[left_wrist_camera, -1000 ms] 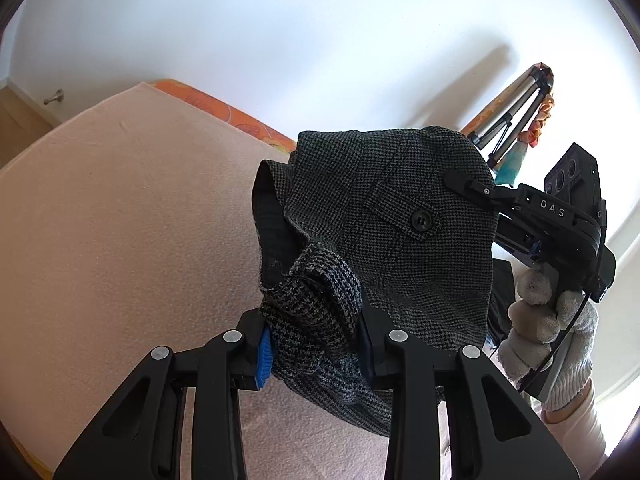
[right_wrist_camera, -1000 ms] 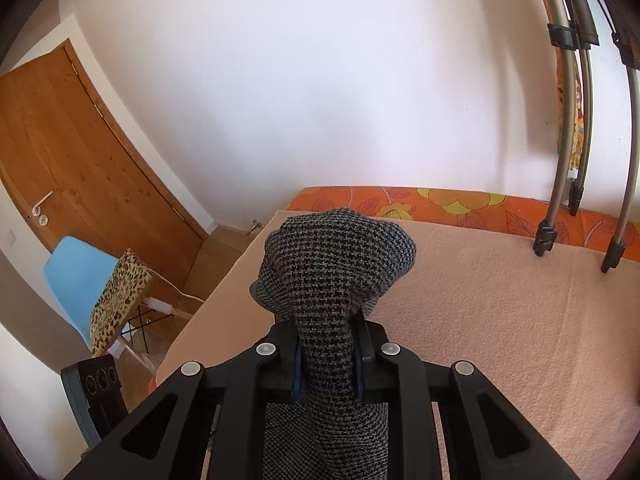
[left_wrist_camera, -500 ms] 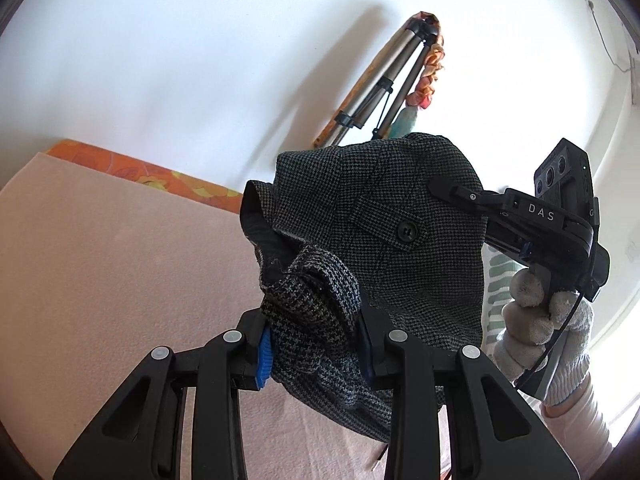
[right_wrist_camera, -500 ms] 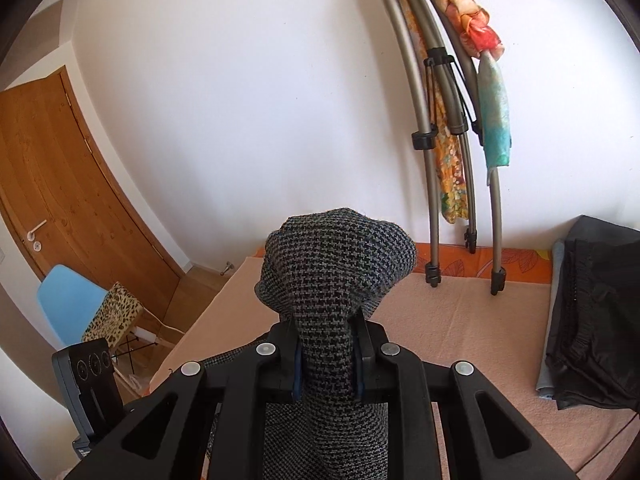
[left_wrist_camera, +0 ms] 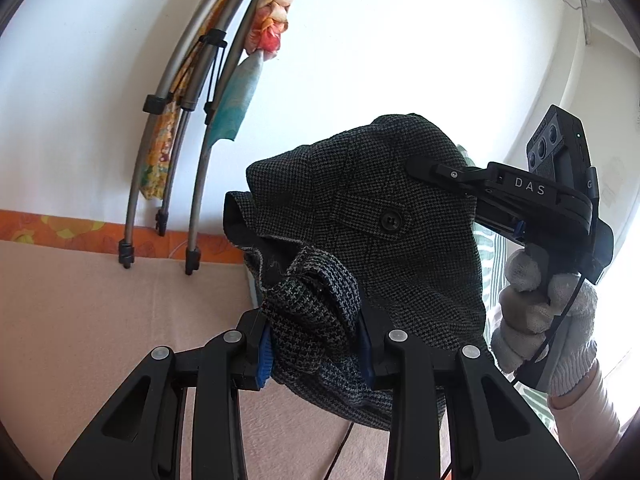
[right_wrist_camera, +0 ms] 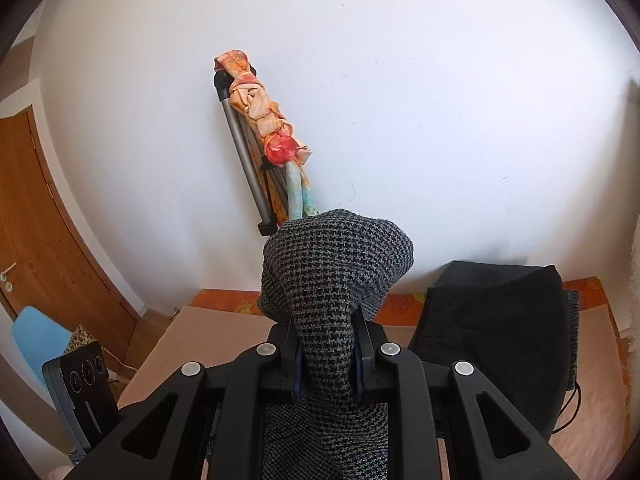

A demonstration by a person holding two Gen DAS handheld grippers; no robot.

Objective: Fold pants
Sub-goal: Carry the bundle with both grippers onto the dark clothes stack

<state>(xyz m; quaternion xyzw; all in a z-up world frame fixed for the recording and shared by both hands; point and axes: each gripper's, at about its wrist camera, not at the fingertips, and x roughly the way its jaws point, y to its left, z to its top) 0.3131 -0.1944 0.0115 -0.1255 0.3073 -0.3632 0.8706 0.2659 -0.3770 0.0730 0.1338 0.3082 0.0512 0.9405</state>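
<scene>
While both grippers hold it in the air above a peach-covered bed (left_wrist_camera: 80, 320), a pair of grey houndstooth pants (left_wrist_camera: 384, 216) hangs bunched between them; at left, the left gripper (left_wrist_camera: 314, 344) has its fingers clenched on a fold of the cloth; further right, the right gripper (left_wrist_camera: 424, 170), held in a gloved hand (left_wrist_camera: 540, 320), grips the cloth near a buttoned pocket; its own camera shows its fingers clamped on the fabric, with folded dark clothes (right_wrist_camera: 500, 320) lying on the bed at right.

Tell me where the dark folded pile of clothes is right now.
In the right wrist view, the dark folded pile lies on the peach bed cover at lower right, against the white wall, right of the held checked pants.
</scene>
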